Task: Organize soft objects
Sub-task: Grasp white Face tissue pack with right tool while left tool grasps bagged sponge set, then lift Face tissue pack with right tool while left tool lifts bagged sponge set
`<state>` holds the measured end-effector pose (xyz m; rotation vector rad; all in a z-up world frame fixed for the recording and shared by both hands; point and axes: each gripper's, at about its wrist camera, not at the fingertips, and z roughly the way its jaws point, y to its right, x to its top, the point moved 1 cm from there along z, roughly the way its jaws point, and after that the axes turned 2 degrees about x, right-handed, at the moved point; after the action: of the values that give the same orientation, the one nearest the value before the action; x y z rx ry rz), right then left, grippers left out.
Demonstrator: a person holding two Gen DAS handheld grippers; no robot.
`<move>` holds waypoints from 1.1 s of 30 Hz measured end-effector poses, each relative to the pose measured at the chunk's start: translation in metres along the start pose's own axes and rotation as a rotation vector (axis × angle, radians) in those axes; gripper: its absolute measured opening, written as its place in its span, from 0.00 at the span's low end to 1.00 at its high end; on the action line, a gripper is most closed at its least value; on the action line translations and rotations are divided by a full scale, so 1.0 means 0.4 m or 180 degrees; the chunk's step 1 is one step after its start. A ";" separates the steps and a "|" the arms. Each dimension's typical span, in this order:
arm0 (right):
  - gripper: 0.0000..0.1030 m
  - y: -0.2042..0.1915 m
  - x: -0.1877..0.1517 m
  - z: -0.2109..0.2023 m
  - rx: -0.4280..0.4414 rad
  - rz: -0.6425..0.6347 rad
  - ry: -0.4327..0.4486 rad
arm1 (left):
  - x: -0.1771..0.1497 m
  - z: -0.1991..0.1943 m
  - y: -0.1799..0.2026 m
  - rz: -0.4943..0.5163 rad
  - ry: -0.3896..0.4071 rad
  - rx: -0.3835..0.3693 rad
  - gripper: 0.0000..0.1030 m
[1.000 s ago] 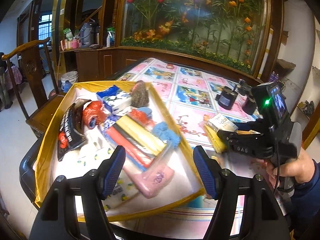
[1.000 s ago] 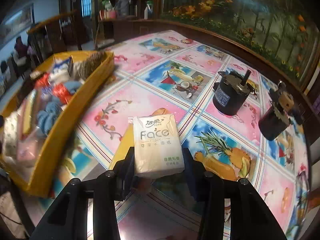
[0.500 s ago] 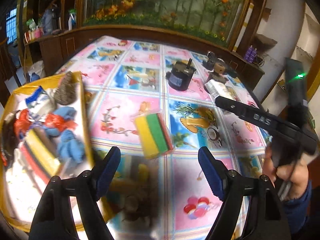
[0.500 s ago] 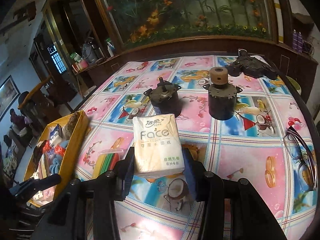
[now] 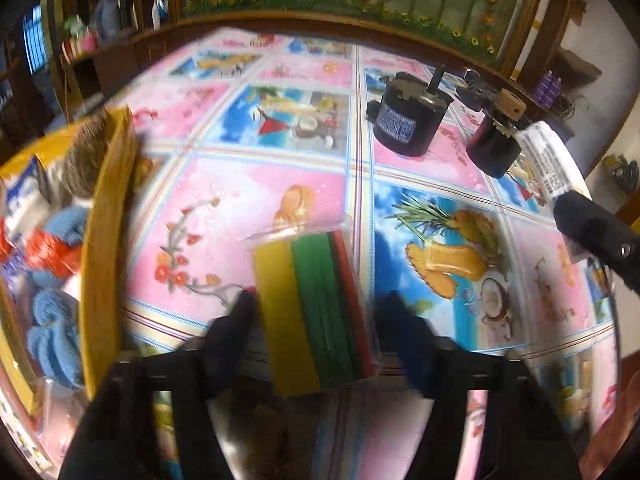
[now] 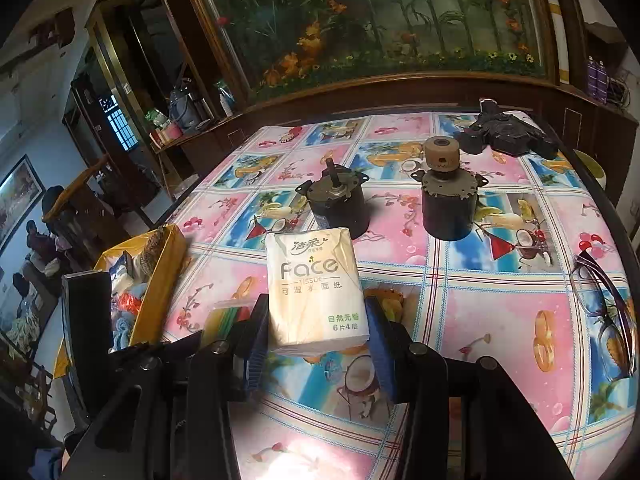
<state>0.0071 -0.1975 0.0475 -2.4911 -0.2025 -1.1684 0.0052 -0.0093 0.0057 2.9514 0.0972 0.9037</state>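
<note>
A pack of yellow, green and red cloths lies on the patterned tablecloth. My left gripper is open, its fingers on either side of the pack, close to it. My right gripper is shut on a white Face tissue pack and holds it above the table. The tissue pack's end and the right gripper's finger show at the right of the left wrist view. The cloth pack also shows left of the right gripper. The yellow tray with soft items stands at the left.
Two dark motors stand mid-table, also seen in the left wrist view. A black object lies at the far right corner. Glasses lie at the right edge. A wooden chair stands left of the table.
My left gripper has moved forward and down so its fingers now straddle the cloth pack. My right gripper still holds the tissue pack, nearly unmoved.
</note>
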 end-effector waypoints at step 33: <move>0.48 -0.088 -0.054 0.072 -0.0306 -0.0616 -0.0073 | -0.048 -0.187 -0.053 -0.0263 0.1444 0.0349 0.39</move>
<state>0.0035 -0.1529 0.0240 -2.6167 -0.4108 -1.2523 -0.0536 0.0130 0.0552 2.7482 0.2917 1.5802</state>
